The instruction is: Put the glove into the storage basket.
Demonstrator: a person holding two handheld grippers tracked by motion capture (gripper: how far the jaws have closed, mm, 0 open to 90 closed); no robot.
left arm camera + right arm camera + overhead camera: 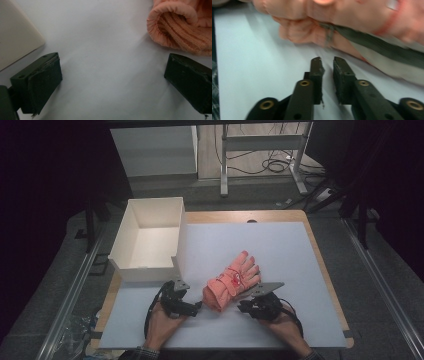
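A salmon-pink padded winter glove [232,281] lies flat on the pale grey table mat [280,245], beside the open white rectangular box [150,240], which is empty; if boxing the glove is the aim, that is not yet done. The left gripper [192,306] sits near the knitted cuff [172,32], jaws wide, holding nothing; the right gripper [245,307], jaws nearly closed on nothing, sits just beside the glove. Bare mat surrounds the glove; the box's near wall stands close by.
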